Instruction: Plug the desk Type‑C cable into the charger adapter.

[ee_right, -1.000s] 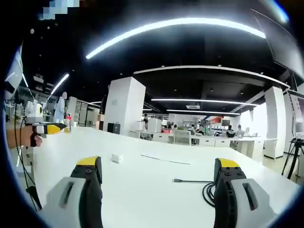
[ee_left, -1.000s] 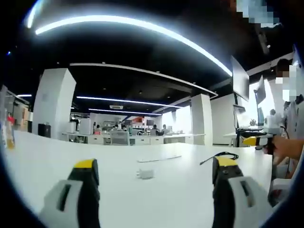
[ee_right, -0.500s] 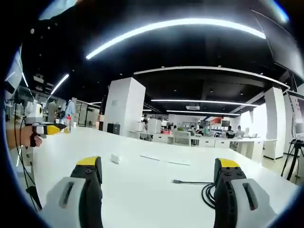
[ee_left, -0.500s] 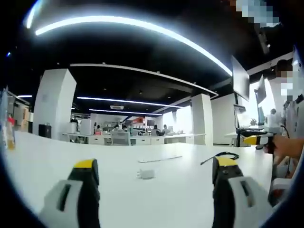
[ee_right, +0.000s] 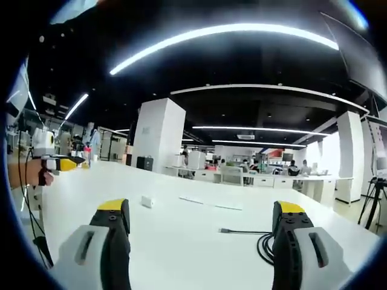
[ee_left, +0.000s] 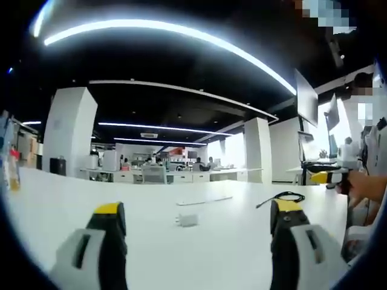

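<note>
Charger lies on the white desk, cable well apart from it. Left gripper and right gripper hang released, jaws wide, holding nothing.

Open-plan office; desk rows; strip lights

1. The table has a smooth, pale top with a soft sheen; it reflects the ceiling lights faintly
2. The charger adapter looks like smooth white plastic
3. The Type‑C cable has a dark, matt, rubbery jacket
4. The right gripper has matt grey plastic jaws with yellow tips; the left gripper looks the same
</note>
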A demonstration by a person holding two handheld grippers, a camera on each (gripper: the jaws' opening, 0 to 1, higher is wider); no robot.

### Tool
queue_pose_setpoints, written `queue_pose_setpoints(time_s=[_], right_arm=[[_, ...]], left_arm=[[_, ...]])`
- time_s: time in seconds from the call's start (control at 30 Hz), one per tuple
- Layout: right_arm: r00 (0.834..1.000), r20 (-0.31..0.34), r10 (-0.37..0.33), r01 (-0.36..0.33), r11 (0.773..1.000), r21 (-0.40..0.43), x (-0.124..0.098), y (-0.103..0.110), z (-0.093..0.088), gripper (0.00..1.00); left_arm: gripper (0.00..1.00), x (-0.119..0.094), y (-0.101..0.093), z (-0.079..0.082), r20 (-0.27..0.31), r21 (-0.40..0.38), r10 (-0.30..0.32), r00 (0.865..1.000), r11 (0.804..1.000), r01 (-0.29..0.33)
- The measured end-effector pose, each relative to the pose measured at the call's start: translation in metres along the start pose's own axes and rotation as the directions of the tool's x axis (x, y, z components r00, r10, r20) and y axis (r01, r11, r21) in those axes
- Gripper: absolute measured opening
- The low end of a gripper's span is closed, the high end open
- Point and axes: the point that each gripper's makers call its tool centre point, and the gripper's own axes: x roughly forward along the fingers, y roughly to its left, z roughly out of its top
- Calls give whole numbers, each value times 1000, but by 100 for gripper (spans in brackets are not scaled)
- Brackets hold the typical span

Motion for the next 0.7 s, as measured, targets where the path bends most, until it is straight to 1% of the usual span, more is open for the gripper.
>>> queue_pose_setpoints(time_s=[0.27,0.37,0.43,0.57,0.63,0.7], right_arm=[[1000,-2,1,-1,1000,-2,0,1,0,100],[1000,-2,-1,1,1000,-4,0,1,-1,100],[1000,-2,0,0,1000,-2,0,1,0,100],[1000,-1,1,-1,1000,-5,0,1,0,100],[1000,0,-2,2,1000,-6,0,0,0,100],[1000,-1,-5,5,1000,-8,-1,-1,1,100]], left_arm=[[100,0,1,-1,-3,-3,3,1000,1000,-3],[100,0,1,-4,-18,-3,2,1000,1000,-2],[100,-1,1,-5,-19,-7,2,1000,1000,-2],[100,-1,2,-3,-13,-3,10,1000,1000,-10],[100,-3,4,2,11,7,20,1000,1000,-20],[100,-3,4,3,18,10,18,1000,1000,-18]])
